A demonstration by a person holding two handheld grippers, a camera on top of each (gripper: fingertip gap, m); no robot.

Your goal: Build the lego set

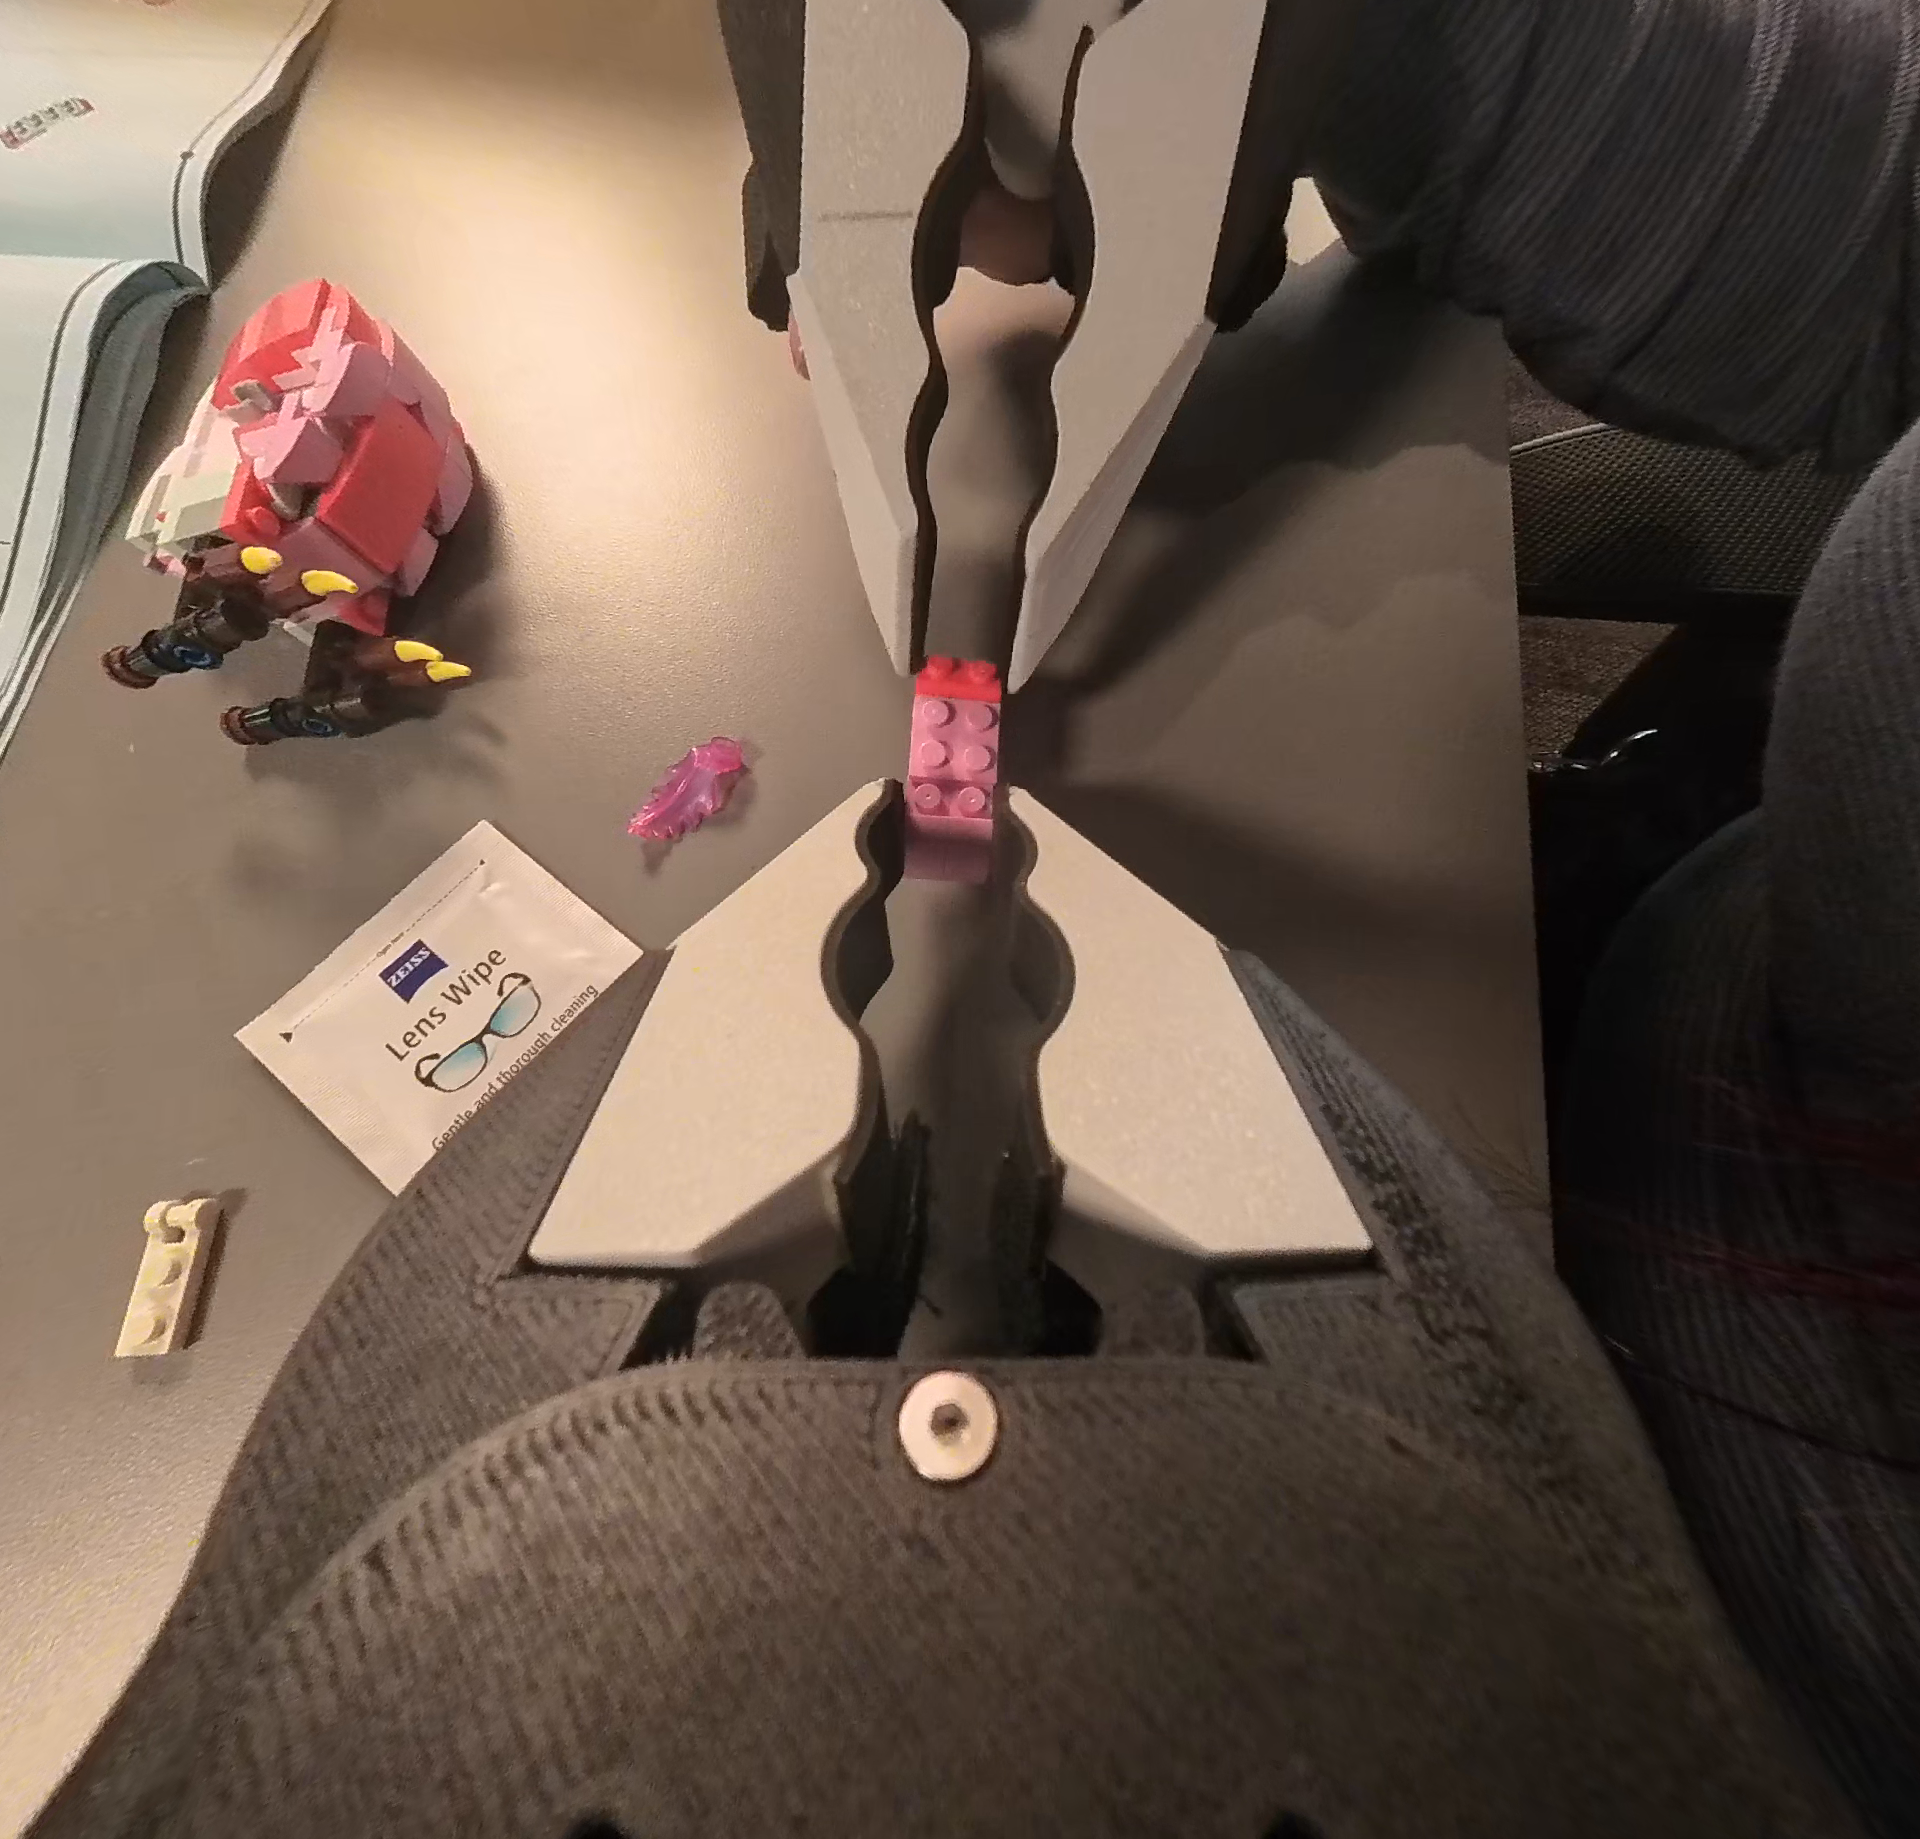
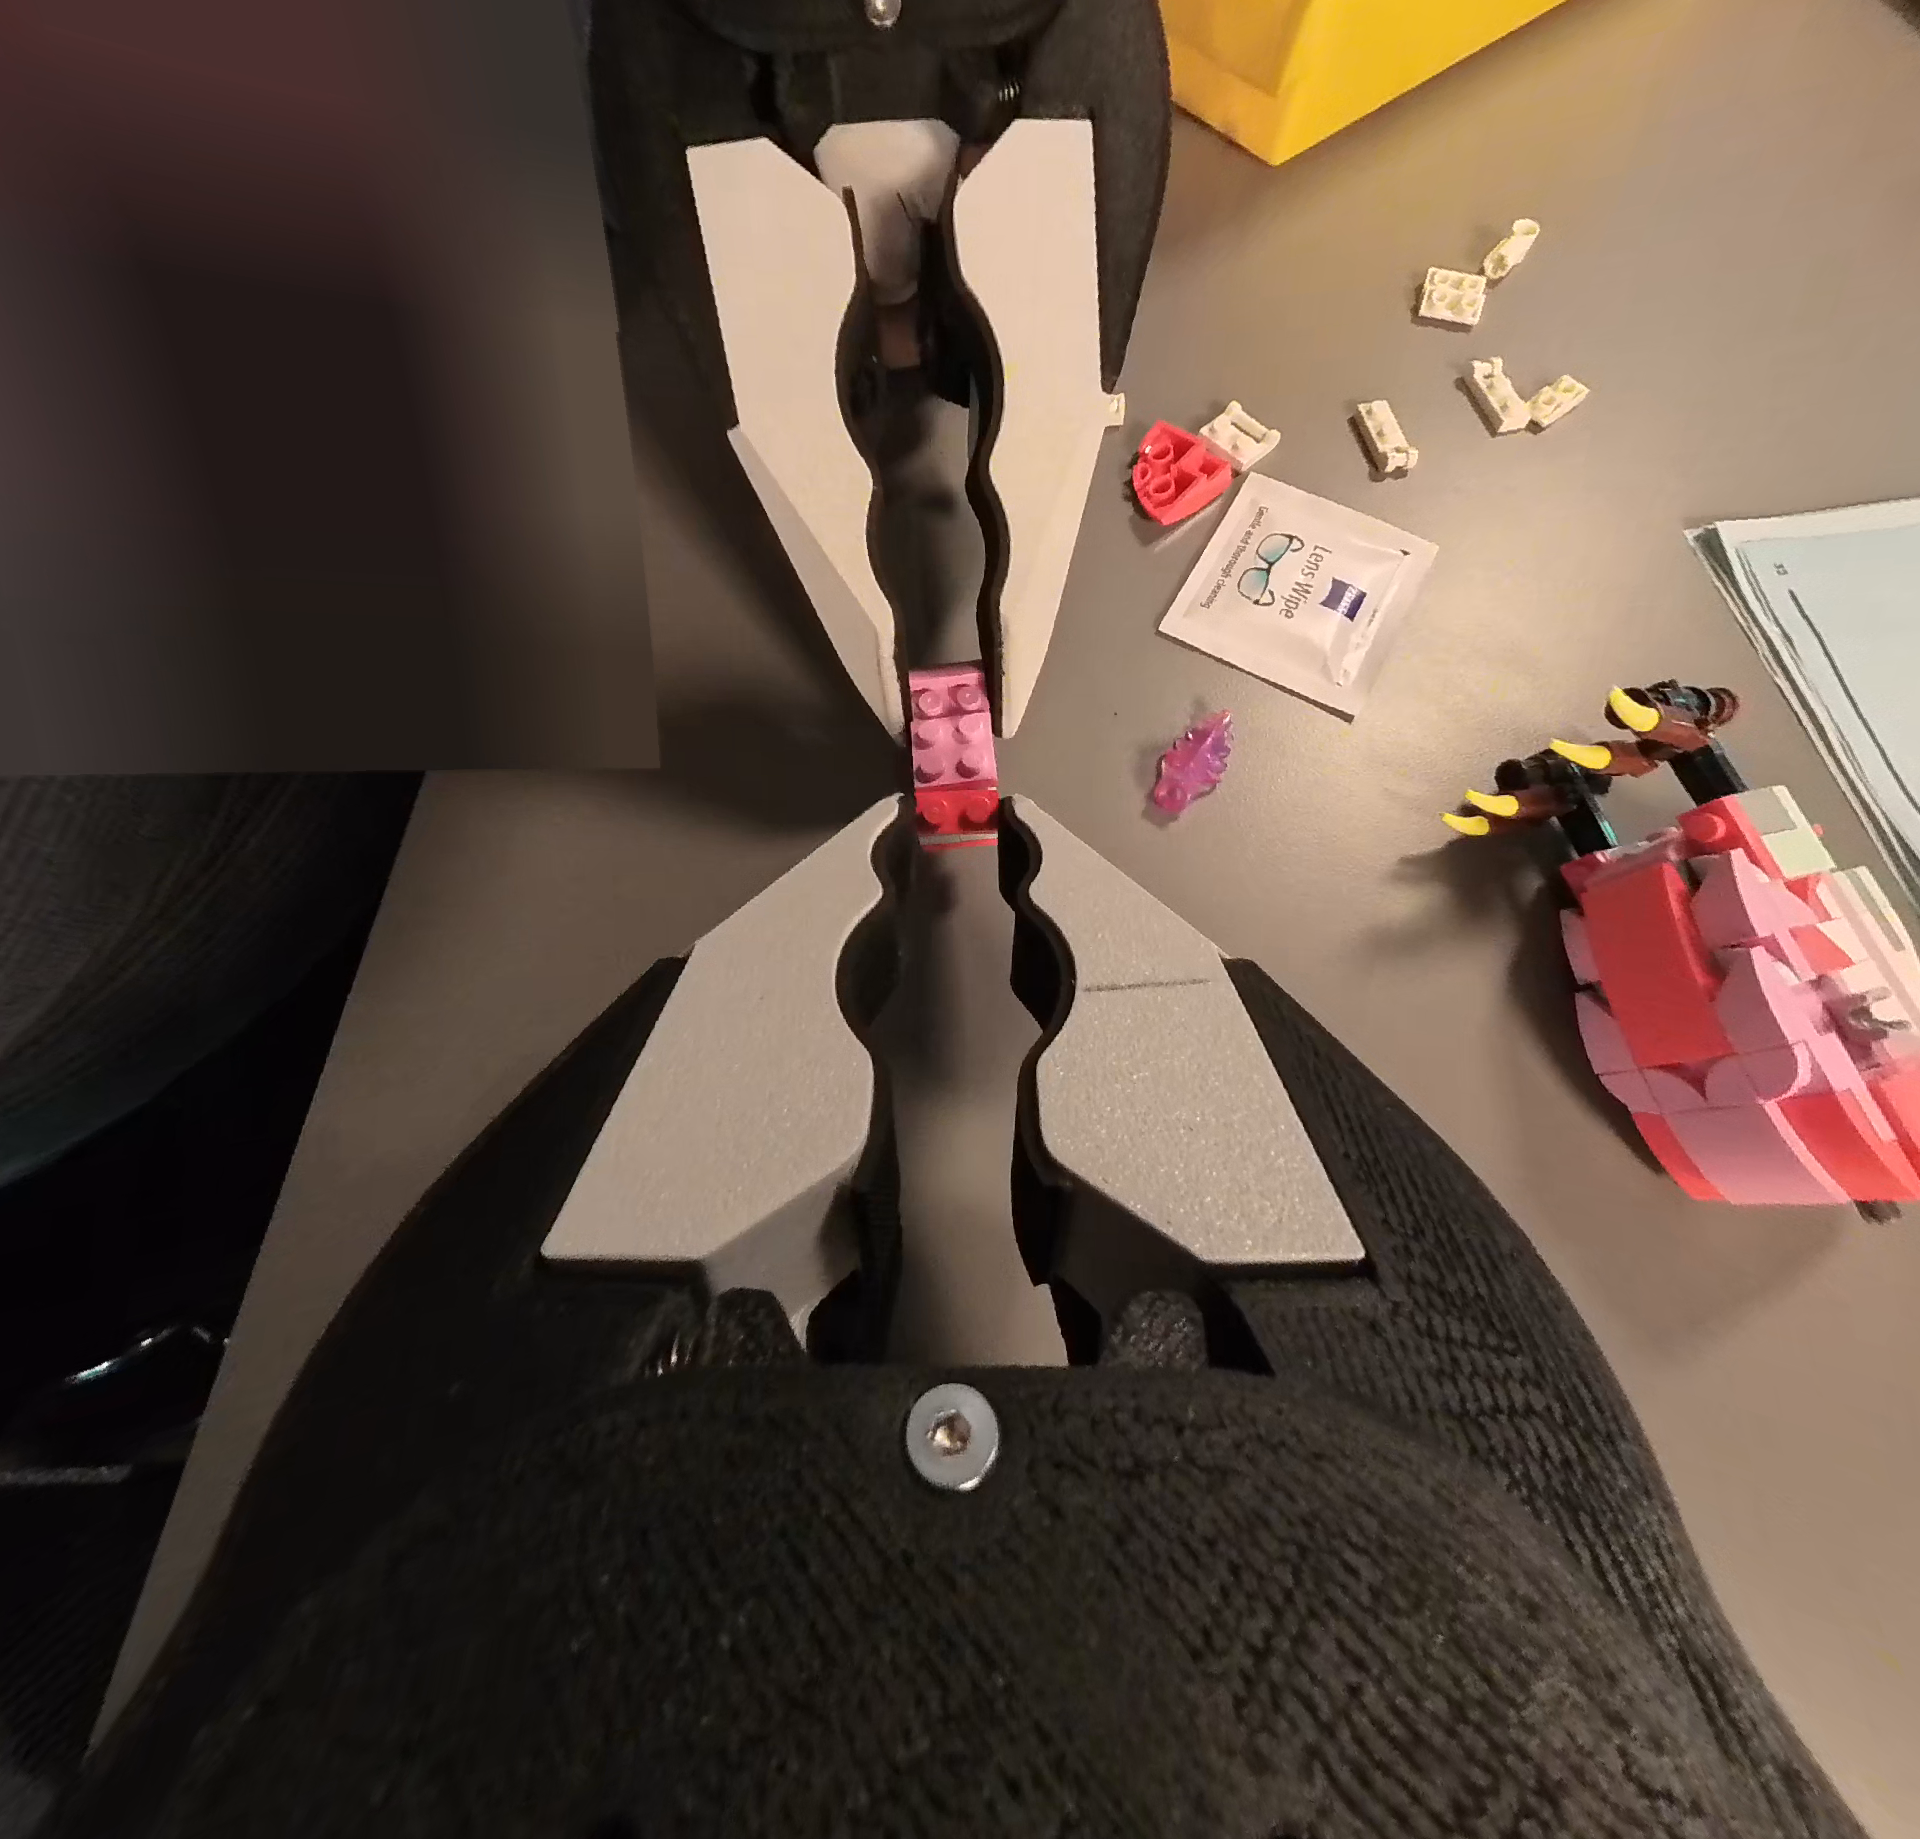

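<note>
Left wrist view: the left gripper (image 1: 951,833) has pale grey fingers with wavy inner edges on a rough black body. Its tips are clenched on the pink end of a small stack of plastic studded bricks (image 1: 954,766). The stack is pink with a red piece on the far end. Its long side runs straight away from the camera, studs facing up. The right gripper (image 1: 961,662) comes in from the top and pinches the red end. The stack is between the two grippers, above the smooth grey table (image 1: 582,262). On the left stands a blocky red and pink brick creature with yellow claws (image 1: 301,480). Nearer are a see-through pink feather piece (image 1: 686,787), a white paper wipe packet with printed writing and a glasses drawing (image 1: 436,1010), and a cream flat brick (image 1: 166,1275).

Right wrist view: the right gripper (image 2: 956,828) squeezes the red end, and the left gripper holds the pink end beyond. Small cream bricks (image 2: 1455,298), a red curved piece (image 2: 1179,475) and a yellow plastic box (image 2: 1382,33) sit to the right.
</note>
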